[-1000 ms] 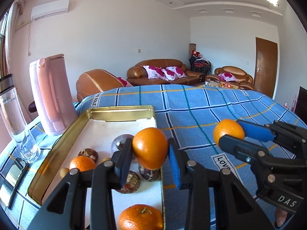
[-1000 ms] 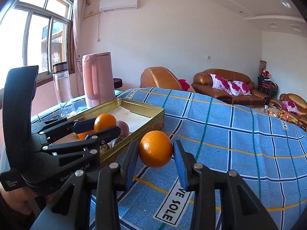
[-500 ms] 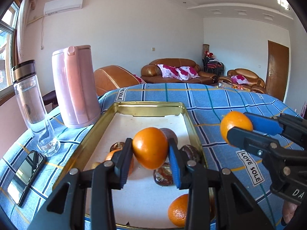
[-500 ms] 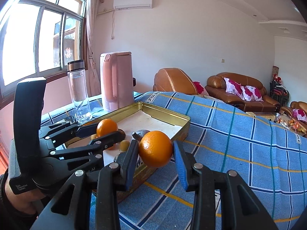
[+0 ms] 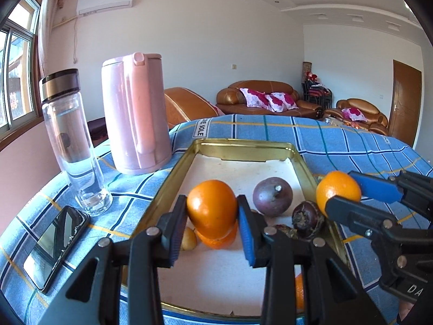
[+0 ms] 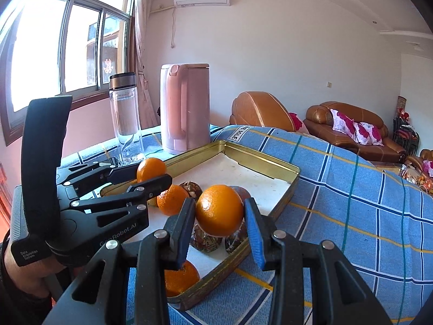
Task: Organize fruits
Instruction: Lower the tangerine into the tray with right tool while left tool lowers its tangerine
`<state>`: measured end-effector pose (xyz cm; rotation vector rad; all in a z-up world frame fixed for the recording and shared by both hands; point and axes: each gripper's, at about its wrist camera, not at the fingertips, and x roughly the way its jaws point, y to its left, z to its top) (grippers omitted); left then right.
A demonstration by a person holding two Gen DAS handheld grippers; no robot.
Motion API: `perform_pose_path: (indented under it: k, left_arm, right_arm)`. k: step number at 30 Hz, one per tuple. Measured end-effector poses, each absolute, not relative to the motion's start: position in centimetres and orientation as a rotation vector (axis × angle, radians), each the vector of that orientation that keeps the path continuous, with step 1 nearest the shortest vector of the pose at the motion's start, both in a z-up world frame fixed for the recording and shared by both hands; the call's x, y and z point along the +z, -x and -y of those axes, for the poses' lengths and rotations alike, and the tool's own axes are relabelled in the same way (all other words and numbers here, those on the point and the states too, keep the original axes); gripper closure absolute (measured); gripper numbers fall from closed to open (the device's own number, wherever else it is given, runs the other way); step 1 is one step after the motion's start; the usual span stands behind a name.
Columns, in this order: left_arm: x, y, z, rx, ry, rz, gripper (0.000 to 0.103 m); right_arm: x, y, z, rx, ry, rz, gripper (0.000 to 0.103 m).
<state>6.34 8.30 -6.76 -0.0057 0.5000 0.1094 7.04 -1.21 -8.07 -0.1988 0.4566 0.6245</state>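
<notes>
Oranges [image 5: 212,208] (both gripped) now over tray [image 5: 245,145]

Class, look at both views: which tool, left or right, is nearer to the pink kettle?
Left. The left tool, gripping an orange, sits over the tray on the side nearest the pink kettle; the right tool is at the tray's opposite edge.

We only see sliver of orange [image 5: 298,292] at tray's [image 5: 245,145] near right corner, rest behind right finger [image 5: 281,276] of left gripper [image 5: 212,226]. Small yellowish fruit [image 5: 188,241] half hidden, can't tell what kind. Phone [image 5: 55,246] at tablecloth's [image 5: 338,146] near left edge: screen just reflections. Stuff on far side table [image 6: 415,177] too small to tell.
</notes>
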Motion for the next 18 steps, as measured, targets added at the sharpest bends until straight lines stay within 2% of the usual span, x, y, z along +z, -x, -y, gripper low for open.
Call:
perform_pose_path:
  k: [18]
  left_arm:
    - [-7.4,-6.7,-10.4,0.148,0.007,-0.557,0.066]
  right_arm:
    - [-9.6,-7.5,-1.5,0.652,0.236,-0.517,0.064]
